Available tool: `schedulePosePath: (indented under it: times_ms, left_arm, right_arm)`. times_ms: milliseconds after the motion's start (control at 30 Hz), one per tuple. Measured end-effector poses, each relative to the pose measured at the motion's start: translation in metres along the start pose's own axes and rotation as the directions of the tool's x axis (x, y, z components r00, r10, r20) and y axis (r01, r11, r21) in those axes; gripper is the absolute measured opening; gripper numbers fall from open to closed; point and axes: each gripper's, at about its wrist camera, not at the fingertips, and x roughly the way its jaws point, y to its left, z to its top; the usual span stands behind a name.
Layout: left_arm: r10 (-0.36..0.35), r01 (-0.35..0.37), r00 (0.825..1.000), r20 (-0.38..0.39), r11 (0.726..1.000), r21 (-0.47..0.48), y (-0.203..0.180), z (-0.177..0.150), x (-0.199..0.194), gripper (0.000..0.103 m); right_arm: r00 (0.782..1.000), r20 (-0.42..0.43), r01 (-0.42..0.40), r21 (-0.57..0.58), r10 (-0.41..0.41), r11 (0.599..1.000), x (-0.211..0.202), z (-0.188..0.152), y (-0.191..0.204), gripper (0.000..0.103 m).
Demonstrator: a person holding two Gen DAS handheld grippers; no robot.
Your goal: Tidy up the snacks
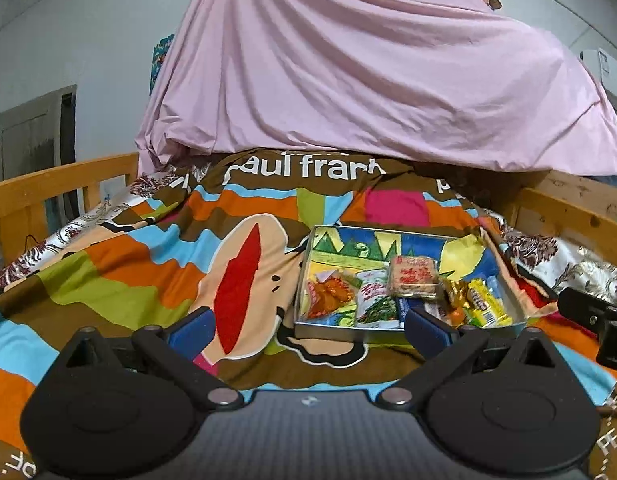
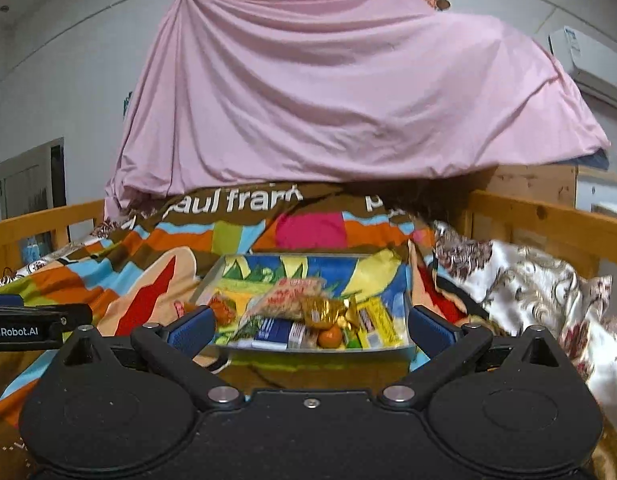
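On the bedspread (image 1: 108,264), snack-filled tray (image 2: 304,346), left tool (image 1: 308,326) spread empty, right tool (image 2: 310,330) likewise.

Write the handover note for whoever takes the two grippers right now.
Left gripper: jaws open, empty, short of the tray.
Right gripper: jaws open, empty, facing the tray's near edge.
Tray sits on the colourful blanket, holding the snack packets: square red-print pack, green pack, yellow bars, orange ball.
Done: snacks lie in the tray.
Left: tidying, if any; nothing seen outside.
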Motion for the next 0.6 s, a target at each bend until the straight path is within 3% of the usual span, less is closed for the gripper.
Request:
schedulePosePath:
  times_ms: [233, 600]
  left_arm:
    - [0.026, -0.027, 1.0, 0.017, 0.998, 0.057, 0.003, -0.011, -0.001, 0.103]
    - [0.01, -0.01, 1.0, 0.004, 1.0, 0.016, 0.022, -0.022, 0.003, 0.103]
  right_arm:
    - [0.998, -0.055, 0.008, -0.007, -0.008, 1.0, 0.005, -0.012, 0.004, 0.102]
    - [0.992, -0.128, 0.003, -0.038, -0.008, 0.999, 0.011, -0.026, 0.011, 0.102]
